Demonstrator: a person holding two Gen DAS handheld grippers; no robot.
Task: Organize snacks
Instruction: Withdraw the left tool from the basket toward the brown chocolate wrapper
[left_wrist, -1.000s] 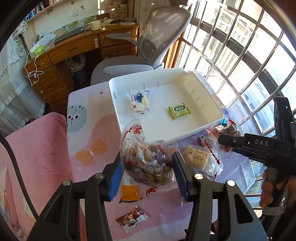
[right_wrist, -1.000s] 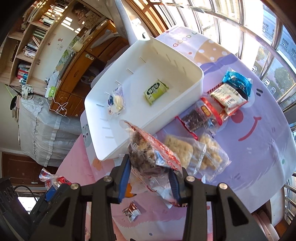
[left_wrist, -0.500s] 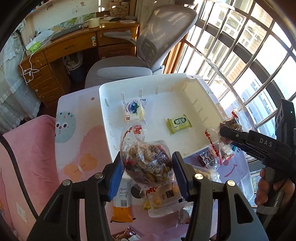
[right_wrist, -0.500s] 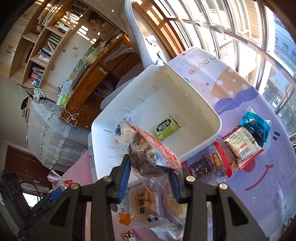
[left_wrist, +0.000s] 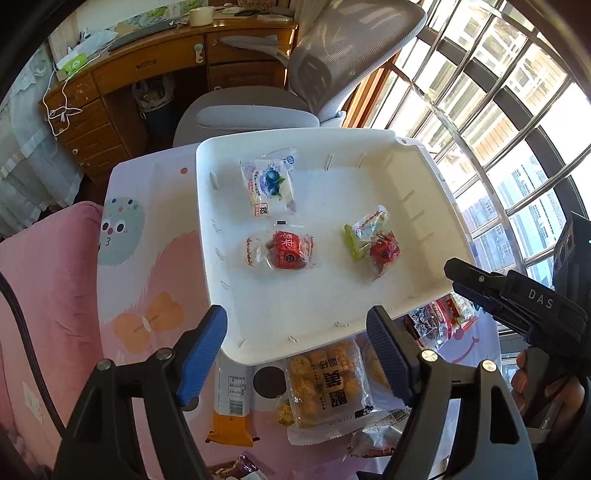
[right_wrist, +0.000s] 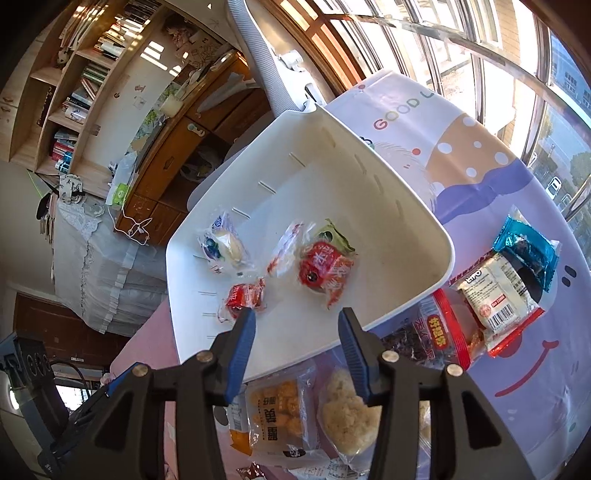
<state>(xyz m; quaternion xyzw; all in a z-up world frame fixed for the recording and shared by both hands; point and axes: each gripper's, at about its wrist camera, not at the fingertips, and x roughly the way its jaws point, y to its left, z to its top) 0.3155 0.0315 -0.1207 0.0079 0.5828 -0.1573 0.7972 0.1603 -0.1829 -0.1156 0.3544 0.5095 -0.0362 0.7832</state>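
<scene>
A white tray (left_wrist: 428, 291) sits on the table and shows in the right wrist view too (right_wrist: 424, 218). In it lie a blueberry-print packet (left_wrist: 269, 184), a red-wrapped snack bag (left_wrist: 284, 253) and another red-wrapped bag (left_wrist: 380, 245) resting on a green packet (left_wrist: 349, 242). My left gripper (left_wrist: 297, 343) is open and empty above the tray's near rim. My right gripper (right_wrist: 297, 338) is open and empty above the same rim; it appears at the right of the left wrist view (left_wrist: 517, 299). The red bags also show in the right wrist view (right_wrist: 245, 297) (right_wrist: 325, 271).
Loose snacks lie on the patterned tablecloth near the tray: a yellow puff packet (left_wrist: 325, 384), an orange-ended bar (left_wrist: 231, 402), a rice cake (right_wrist: 347, 413), a dark red-edged packet (right_wrist: 428, 336), a white packet (right_wrist: 495, 291) and a blue packet (right_wrist: 528, 251). A grey chair (left_wrist: 332, 62) stands behind.
Both grippers were shut on clear red-printed snack bags and carried them over the tray. Now both are open and the two bags lie inside the tray.
</scene>
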